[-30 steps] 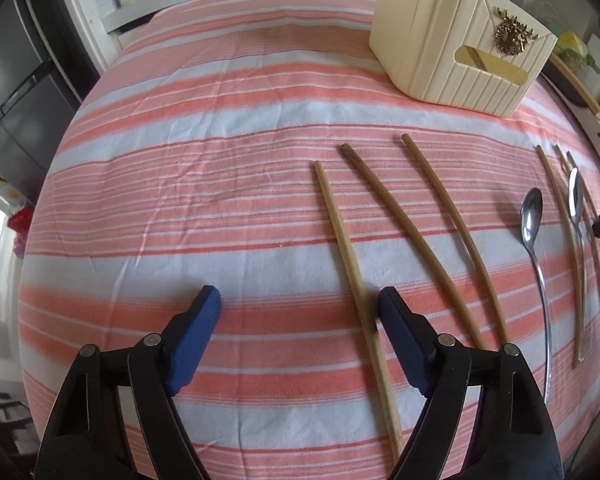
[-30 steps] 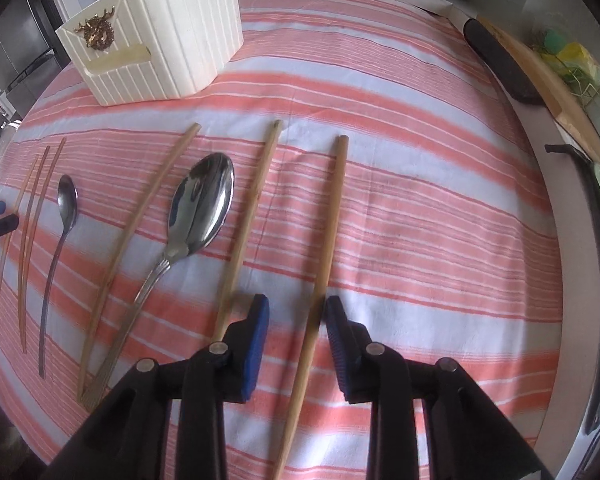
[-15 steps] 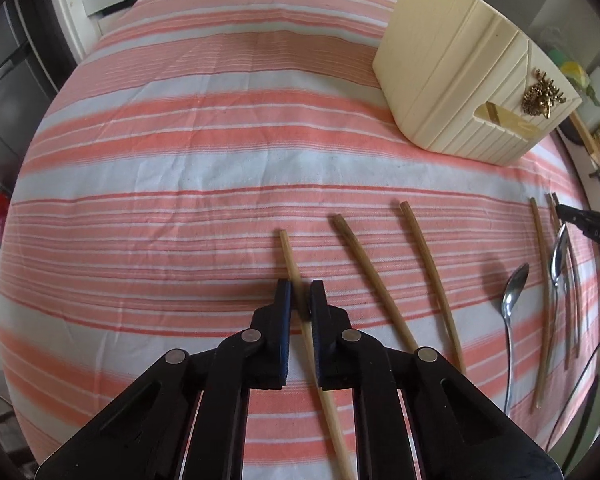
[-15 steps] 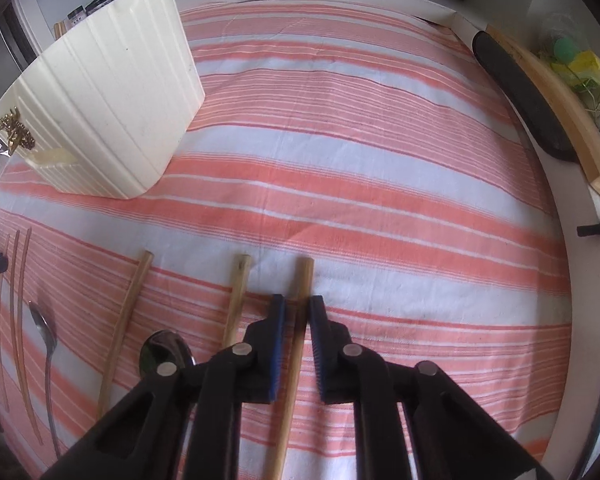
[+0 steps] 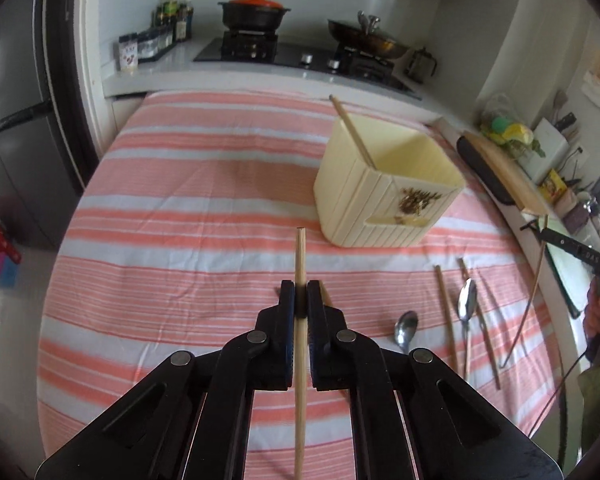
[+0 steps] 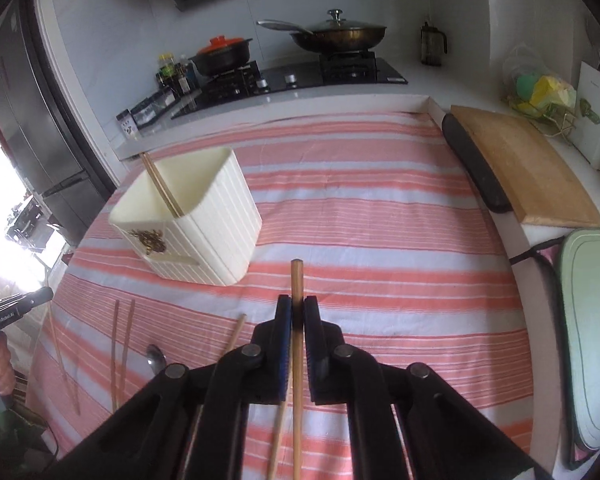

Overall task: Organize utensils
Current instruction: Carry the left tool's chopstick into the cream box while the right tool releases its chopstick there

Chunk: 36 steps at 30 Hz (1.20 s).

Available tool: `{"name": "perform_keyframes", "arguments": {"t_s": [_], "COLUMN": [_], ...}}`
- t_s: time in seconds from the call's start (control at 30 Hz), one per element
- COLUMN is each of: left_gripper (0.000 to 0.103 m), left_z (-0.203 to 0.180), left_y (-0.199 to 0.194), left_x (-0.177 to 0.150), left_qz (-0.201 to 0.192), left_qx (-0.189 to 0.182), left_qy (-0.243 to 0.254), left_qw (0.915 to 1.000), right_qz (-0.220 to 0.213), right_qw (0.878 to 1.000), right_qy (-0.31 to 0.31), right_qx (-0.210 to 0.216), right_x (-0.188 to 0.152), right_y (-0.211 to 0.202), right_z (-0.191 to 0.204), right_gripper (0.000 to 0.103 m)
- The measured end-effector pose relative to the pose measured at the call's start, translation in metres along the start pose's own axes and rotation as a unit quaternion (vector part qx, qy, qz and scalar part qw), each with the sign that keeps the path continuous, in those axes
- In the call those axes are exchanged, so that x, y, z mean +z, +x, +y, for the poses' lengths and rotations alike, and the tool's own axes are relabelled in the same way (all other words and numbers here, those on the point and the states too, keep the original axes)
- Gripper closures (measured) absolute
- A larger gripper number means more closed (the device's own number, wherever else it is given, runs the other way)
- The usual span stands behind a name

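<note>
My left gripper point(image 5: 301, 295) is shut on a wooden chopstick point(image 5: 300, 256) and holds it above the striped cloth. My right gripper point(image 6: 297, 312) is shut on another wooden chopstick point(image 6: 297, 280), also lifted. A cream ribbed utensil holder point(image 5: 384, 192) stands ahead with one chopstick point(image 5: 352, 130) leaning in it; it also shows in the right wrist view point(image 6: 196, 220). Two spoons point(image 5: 406, 326) and several chopsticks point(image 5: 446, 312) lie on the cloth to the right of my left gripper. Chopsticks point(image 6: 122, 344) and a spoon point(image 6: 156, 358) lie left of my right gripper.
The table carries a pink and white striped cloth point(image 5: 204, 216). A wooden cutting board point(image 6: 528, 168) lies at the right edge. A stove with a pot point(image 5: 254, 10) and a pan point(image 6: 336, 34) stands behind the table. A fridge point(image 5: 16, 120) is at the left.
Both grippers closed on a chopstick each and lifted them off the cloth. Both views have tilted up, so the holder's open top and the stove show.
</note>
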<state>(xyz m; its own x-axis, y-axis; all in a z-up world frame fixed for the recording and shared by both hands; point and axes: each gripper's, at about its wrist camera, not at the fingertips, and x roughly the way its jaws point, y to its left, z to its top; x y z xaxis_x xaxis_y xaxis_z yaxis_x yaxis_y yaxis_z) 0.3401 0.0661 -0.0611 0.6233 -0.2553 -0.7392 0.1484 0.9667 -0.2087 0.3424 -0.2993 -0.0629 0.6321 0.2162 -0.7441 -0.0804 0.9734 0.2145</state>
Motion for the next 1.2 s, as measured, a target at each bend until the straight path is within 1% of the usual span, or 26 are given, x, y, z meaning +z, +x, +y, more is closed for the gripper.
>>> {"name": "perform_keyframes", "arguments": {"t_s": [0.13,0.23,0.37,0.5,0.63,0.73,0.97,1.1,1.13,1.2], "left_gripper": [0.099,0.099,0.099,0.099,0.099,0.099,0.099,0.099,0.099,0.099], "left_z": [-0.006,-0.014,-0.022,-0.029,-0.035,-0.036,-0.036,-0.036,-0.037,-0.039], "left_y": [-0.05,-0.071,-0.09,-0.108,-0.115,-0.119,-0.131,-0.121,-0.115,-0.097], "left_x": [0.003,0.004,0.005,0.007,0.014,0.026,0.076,0.111,0.119,0.134], "left_qz": [-0.047,-0.071,-0.102,-0.122,-0.133,-0.143,-0.199,-0.227,-0.23,-0.225], "left_qx": [-0.019,-0.027,-0.033,-0.044,-0.045,-0.05,-0.061,-0.056,-0.052,-0.049], "left_qy": [0.013,0.022,0.027,0.03,0.039,0.038,0.022,0.003,0.001,-0.003], "left_qw": [0.9986,0.9969,0.9939,0.9911,0.9894,0.9877,0.978,0.9723,0.9717,0.9731], "right_qz": [-0.056,-0.099,-0.145,-0.175,-0.189,-0.2,-0.244,-0.262,-0.265,-0.27], "right_qw": [0.998,0.995,0.989,0.984,0.981,0.979,0.969,0.964,0.963,0.961], "right_qy": [-0.017,-0.03,-0.032,-0.04,-0.04,-0.041,-0.035,-0.04,-0.04,-0.043], "right_qx": [0.011,0.014,0.009,0.0,0.005,0.005,0.016,0.026,0.03,0.035], "right_x": [-0.002,-0.009,-0.012,-0.009,-0.001,0.01,0.051,0.079,0.085,0.097], "right_y": [-0.057,-0.094,-0.121,-0.136,-0.144,-0.147,-0.147,-0.132,-0.127,-0.113], "right_z": [0.019,0.034,0.047,0.059,0.067,0.073,0.091,0.106,0.11,0.117], "right_gripper": [0.096,0.096,0.096,0.096,0.096,0.096,0.096,0.096,0.096,0.097]}}
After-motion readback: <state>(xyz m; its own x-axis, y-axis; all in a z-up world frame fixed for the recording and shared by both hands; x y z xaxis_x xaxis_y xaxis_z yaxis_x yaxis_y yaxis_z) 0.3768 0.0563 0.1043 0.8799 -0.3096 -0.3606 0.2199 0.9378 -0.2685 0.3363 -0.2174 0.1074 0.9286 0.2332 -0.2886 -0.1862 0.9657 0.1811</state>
